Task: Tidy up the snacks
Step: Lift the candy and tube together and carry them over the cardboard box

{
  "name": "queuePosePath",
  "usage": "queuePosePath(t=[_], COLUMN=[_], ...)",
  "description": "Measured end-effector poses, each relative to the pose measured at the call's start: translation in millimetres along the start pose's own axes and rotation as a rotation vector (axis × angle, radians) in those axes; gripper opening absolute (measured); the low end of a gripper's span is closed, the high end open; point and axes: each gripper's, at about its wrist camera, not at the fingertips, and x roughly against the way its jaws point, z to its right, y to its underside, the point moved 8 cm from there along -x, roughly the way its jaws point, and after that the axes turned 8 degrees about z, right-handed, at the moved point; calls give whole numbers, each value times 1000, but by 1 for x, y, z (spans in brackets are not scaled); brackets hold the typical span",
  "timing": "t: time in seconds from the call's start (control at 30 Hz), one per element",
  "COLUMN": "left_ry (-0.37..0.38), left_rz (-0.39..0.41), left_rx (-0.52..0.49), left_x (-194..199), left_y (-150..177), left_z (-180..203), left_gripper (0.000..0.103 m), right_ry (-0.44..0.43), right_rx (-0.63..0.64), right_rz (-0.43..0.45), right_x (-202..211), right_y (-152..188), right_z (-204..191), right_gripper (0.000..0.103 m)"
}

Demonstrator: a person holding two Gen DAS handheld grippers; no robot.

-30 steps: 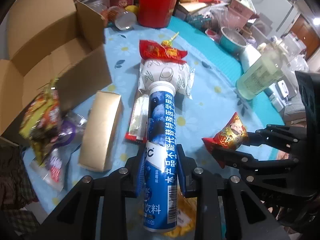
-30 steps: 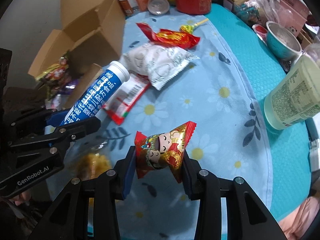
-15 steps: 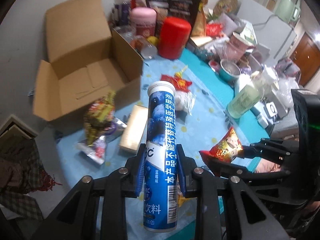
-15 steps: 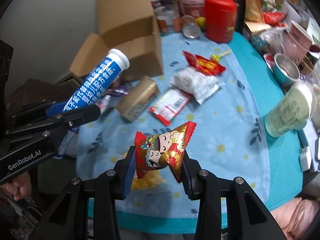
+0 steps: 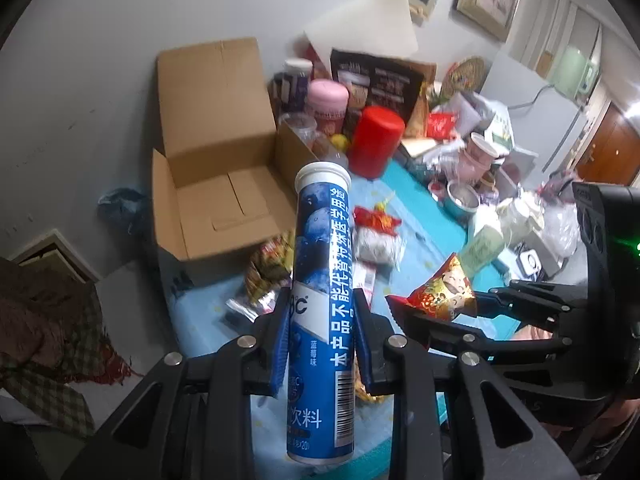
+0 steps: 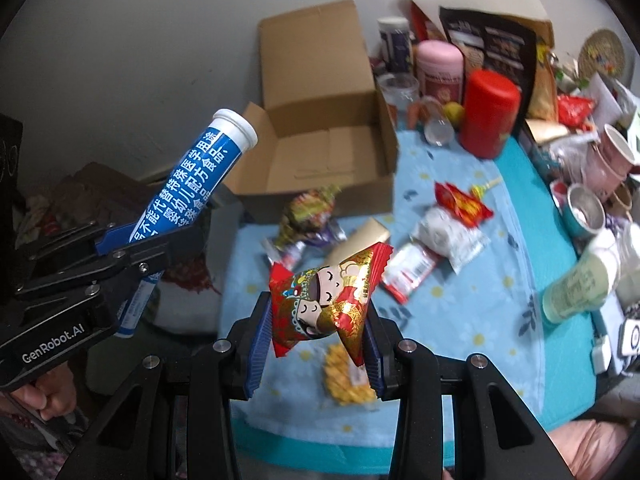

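Observation:
My left gripper (image 5: pixel 322 336) is shut on a blue tablet tube (image 5: pixel 322 280) with a white cap, held high over the table's near left edge; the tube (image 6: pixel 188 184) also shows at the left of the right wrist view. My right gripper (image 6: pixel 316 336) is shut on a red and gold cartoon snack pouch (image 6: pixel 328 296), also seen in the left wrist view as the pouch (image 5: pixel 442 292). An open, empty cardboard box (image 6: pixel 320 160) stands at the table's far left corner. More snacks lie below: a gold box (image 6: pixel 356 240), a white packet (image 6: pixel 452 240) and a red wrapper (image 6: pixel 462 204).
A red canister (image 6: pixel 488 114), a pink jar (image 6: pixel 440 68), bowls and cups (image 6: pixel 584 208) crowd the back and right of the blue floral tablecloth (image 6: pixel 480 312). A pale green bottle (image 6: pixel 580 284) stands at the right. A yellow snack bag (image 6: pixel 346 376) lies beneath my right gripper.
Both grippers have risen well above the table with their loads still held, and the view has pulled back, so the open box and the back wall now show.

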Motion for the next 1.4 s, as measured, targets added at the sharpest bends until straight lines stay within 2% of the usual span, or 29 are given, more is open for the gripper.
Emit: queuePosePath(t=[0.3,0.6,0.97,1.2,1.4], left_ry=[-10,-80,-133,-158,-157], left_rz=[109,139,67,-3,-85], left_rx=[-21,47,127,120,133], left_x=[10,-25,-118,-181,-234], left_y=[-54,-102,-133,-138,-128], left_z=[-38,-84,-134,-156,-167], left_gripper=[28,28,28,28,28], right_ry=[-10,-45,-29,-8,19], right_rx=[14,90,143,159,156], right_rz=[73,76,60,27,-19], right_x=[-7,-56,-151,-209,-252], right_y=[-58,-130,-191,-211,-215], right_z=[-32,-36,-5,17,40], right_gripper=[40,40,40,40,40])
